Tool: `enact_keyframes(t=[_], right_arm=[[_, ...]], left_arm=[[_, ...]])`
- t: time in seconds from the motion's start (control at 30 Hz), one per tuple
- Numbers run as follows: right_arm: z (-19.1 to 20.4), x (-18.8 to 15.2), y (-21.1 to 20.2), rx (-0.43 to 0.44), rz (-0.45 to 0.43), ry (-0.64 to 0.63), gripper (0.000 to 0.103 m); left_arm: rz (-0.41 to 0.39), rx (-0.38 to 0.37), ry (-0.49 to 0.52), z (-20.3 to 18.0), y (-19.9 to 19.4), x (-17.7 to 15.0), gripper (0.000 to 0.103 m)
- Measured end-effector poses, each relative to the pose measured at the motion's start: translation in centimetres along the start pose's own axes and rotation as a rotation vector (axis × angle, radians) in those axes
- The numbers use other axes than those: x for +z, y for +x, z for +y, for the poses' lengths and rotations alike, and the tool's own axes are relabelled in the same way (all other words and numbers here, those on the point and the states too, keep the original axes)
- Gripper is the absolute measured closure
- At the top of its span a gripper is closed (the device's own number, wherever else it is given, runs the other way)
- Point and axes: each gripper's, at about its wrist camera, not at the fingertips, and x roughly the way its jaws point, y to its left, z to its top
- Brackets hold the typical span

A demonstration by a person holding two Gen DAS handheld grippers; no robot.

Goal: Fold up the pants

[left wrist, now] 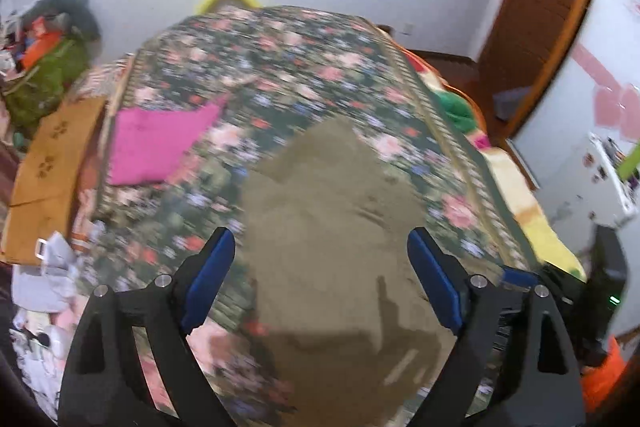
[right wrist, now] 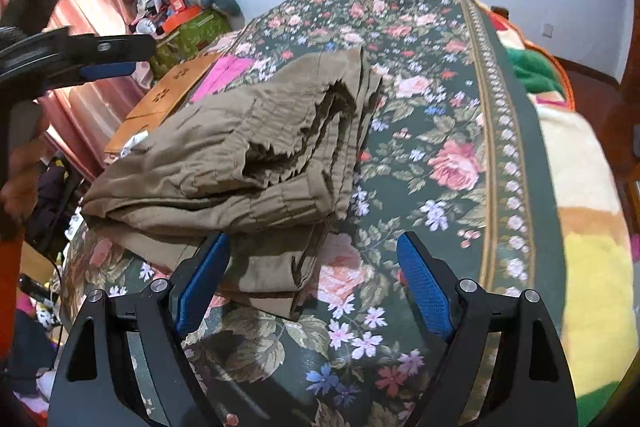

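Pants (right wrist: 256, 163) of khaki-brown cotton are seen folded into a thick bundle on the dark floral bedspread (right wrist: 432, 99). Both the left gripper (left wrist: 320, 279) and right gripper (right wrist: 312, 279) are spread, holding nothing. Loose layered edges should be squared and pressed flat.

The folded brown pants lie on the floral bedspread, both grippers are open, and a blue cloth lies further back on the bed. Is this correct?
One detail is wrong: the cloth is pink, not blue, as the left wrist view shows. The pants, bedspread, left gripper and right gripper are as you say.
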Motion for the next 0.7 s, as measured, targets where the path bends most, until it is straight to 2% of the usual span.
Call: enact_keyframes(t=[0.07,0.17,0.33,0.4,0.53,0.7], right_arm=[[-0.2,0.1,-0.4,-0.004,-0.012,0.005,0.020],[-0.6,0.4,-0.9,-0.018,-0.028,0.015,0.020],[-1.4,0.7,-1.3,-0.042,-0.041,0.033,0.020],[-2.0,0.7,-1.3,-0.049,-0.043,0.057,0.020],[-2.7,0.7,-1.0,-0.069,-0.033,0.080,0.020],[-3.4,0.5,-1.1,-0.112,-0.029,0.095,0.020]], left_arm=[[-0.003,0.045,-0.009,1.8,1.1,1.4,0.008],[-0.004,0.135,-0.040,4.3,3.3,3.2,0.008],[0.062,0.150,-0.063,6.9,8.6,5.7,0.008],[0.104,0.147,-0.035,6.8,11.0,6.1,0.008],[0.236,0.148,0.013,6.2,16.3,5.8,0.008],[0.347,0.218,0.088,6.1,21.0,3.9,0.007]])
